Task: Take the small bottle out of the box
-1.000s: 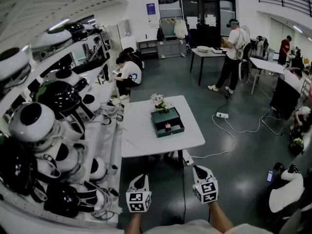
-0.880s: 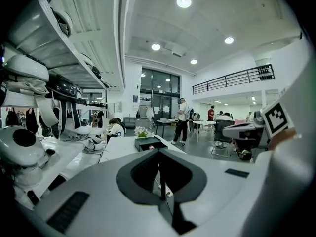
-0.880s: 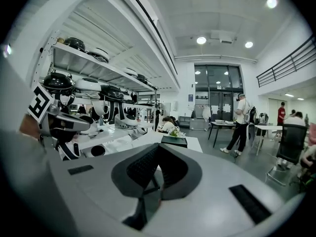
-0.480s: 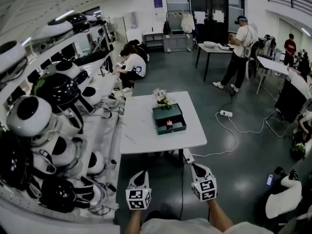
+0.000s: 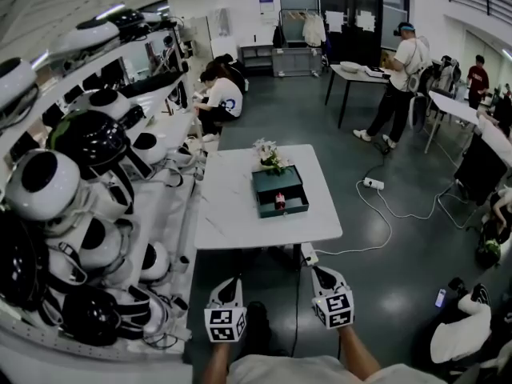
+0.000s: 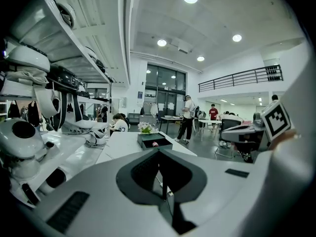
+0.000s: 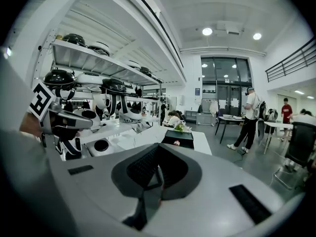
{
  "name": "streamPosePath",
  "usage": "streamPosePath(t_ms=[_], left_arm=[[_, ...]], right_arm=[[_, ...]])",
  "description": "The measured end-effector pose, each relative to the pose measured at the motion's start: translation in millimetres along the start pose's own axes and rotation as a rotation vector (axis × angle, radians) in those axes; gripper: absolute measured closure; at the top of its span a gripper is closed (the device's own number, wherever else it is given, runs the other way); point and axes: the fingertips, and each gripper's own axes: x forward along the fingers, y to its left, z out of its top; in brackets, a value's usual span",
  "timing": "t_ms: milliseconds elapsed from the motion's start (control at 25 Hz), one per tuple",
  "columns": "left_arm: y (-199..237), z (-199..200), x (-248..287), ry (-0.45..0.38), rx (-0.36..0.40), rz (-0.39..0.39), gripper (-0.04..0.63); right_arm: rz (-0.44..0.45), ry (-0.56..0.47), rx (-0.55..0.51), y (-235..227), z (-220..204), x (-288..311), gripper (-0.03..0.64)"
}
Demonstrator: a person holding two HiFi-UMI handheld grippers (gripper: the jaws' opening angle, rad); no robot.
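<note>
The box (image 5: 280,190) sits on the table (image 5: 232,214), right of the table's middle. The small bottle (image 5: 279,202) stands in the box, toward its near side. The flowers (image 5: 268,157) lie on the table just behind the box. Left of the table runs the shelving (image 5: 72,190), loaded with robot heads. Before the table's near edge — off it, over the floor — the left gripper (image 5: 230,285) and the right gripper (image 5: 322,274) are side by side. Right of the table a power strip (image 5: 373,184) lies on the floor. Behind the table, well apart, a person (image 5: 218,98) crouches.
</note>
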Motion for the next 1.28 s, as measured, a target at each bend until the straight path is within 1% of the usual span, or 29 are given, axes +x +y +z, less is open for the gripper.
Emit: streamPosePath(t_ms=[280,480,840,1080,1280], left_arm=[[14,4,42,0.012,-0.002,-0.019,0.577],[30,20,86,0.004,-0.010,-0.040,0.577],[67,60,172,-0.009,-0.019,-0.075,0.577],[101,97,231,-0.021,-0.015,-0.093,0.577],[125,118,274,-0.027,-0.007,-0.117,0.577]], right_arm=[[-0.001,0.013,-0.005,-11,4,39,0.595],[-0.016,0.022,-0.016,-28,18,77,0.595],[-0.040,0.032,-0.047,-59,58,161,0.595],[-0.060,0.028,-0.048,-76,88,223,0.595],[-0.083,0.030,-0.044,-88,106,267,0.595]])
